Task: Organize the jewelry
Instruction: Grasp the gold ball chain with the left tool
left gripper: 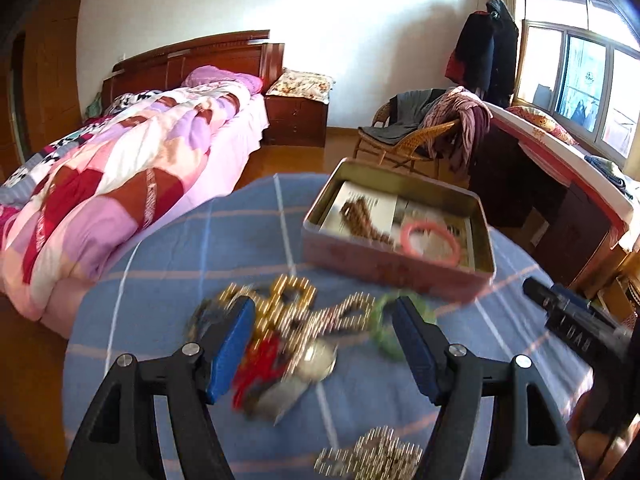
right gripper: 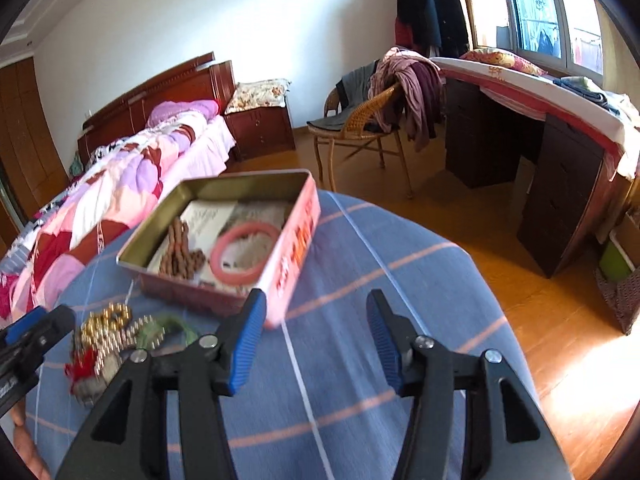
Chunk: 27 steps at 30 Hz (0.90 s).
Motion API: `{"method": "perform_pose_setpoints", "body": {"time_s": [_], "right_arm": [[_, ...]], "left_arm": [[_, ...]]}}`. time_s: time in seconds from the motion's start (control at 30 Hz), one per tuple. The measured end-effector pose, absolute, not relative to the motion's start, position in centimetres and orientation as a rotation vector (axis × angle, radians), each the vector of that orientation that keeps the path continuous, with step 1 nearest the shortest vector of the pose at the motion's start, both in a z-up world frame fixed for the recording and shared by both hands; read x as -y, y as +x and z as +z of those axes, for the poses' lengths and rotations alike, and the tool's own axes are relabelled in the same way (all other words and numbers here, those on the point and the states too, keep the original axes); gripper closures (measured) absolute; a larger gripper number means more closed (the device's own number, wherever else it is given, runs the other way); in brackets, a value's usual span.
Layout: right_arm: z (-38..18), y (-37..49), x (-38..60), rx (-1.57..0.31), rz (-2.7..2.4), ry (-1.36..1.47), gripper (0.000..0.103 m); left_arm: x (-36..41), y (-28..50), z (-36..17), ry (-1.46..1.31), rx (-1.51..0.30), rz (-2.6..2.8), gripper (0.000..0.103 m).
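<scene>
My left claw (left gripper: 324, 344) stands wide open and empty above the blurred jewelry pile (left gripper: 288, 328) on the desk (left gripper: 168, 248). My right claw (right gripper: 316, 340) is half open, gripping nothing, over bare cloth. The tin (left gripper: 396, 268), at one o'clock from the pile, holds a pink bangle (left gripper: 430, 242) and brown beads (left gripper: 360, 220).

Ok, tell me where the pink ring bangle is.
The pink ring bangle lies inside the open pink metal tin on the blue checked cloth, beside the brown bead string; both wrist views show it.
</scene>
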State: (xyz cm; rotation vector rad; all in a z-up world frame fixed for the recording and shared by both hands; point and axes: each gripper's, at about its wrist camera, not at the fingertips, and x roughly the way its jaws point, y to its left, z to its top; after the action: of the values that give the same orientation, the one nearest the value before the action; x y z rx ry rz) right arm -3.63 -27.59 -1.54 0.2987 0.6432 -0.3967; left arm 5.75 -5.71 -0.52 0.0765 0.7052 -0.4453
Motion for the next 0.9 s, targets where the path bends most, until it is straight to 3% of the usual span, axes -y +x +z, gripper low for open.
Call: {"method": "perform_pose_setpoints", "body": {"time_s": [0.47,0.9], "right_arm": [[-3.1,-7.2,23.5,-0.714,-0.298,0.229,0.047],[-2.6,-8.8,21.7,-0.702,-0.27,0.184,0.044]], "left_arm": [[1.9,0.5,-4.3,0.073,-0.804,-0.431,0.032],[6.8,-0.3,-6.1,0.172,-0.873,-0.516,0.031]]}}
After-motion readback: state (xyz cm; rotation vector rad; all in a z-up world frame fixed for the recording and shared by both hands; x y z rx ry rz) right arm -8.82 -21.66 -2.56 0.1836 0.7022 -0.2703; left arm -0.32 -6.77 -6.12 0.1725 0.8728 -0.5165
